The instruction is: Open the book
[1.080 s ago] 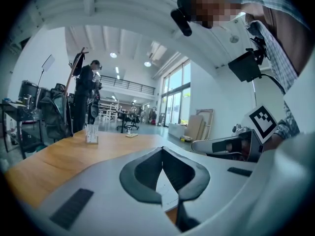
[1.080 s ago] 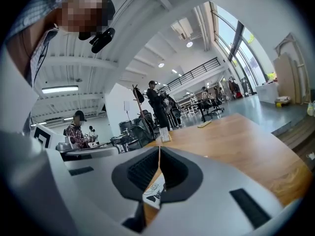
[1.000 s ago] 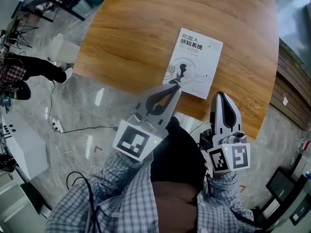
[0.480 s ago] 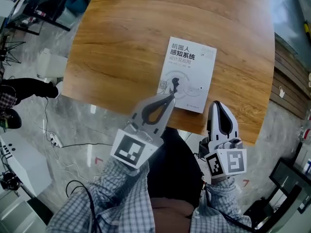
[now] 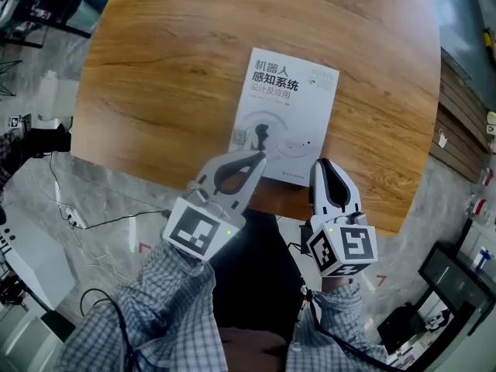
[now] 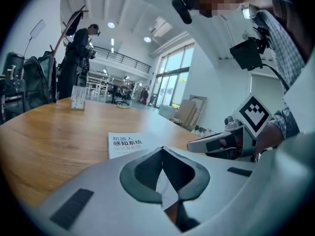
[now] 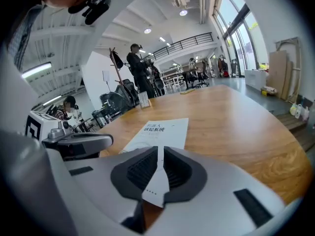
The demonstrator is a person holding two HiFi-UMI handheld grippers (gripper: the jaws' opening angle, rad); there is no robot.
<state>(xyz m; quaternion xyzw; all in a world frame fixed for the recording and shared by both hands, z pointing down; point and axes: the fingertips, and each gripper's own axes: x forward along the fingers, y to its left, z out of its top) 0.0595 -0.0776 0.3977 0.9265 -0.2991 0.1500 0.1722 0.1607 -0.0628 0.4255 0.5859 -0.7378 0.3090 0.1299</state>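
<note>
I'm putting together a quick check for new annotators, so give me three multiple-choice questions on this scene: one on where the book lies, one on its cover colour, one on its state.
1. Where on the table does the book lie?
A. near the edge closest to the person
B. at the far edge
C. hanging over the left edge

2. The book's cover is mostly:
A. red
B. white
C. black

3. The book is:
A. open in the middle
B. standing upright
C. closed and lying flat

Answers:
1 A: the head view shows it just inside the table's near edge.
2 B: the cover is white with dark print.
3 C: the front cover with its title faces up and no inner pages show.
</note>
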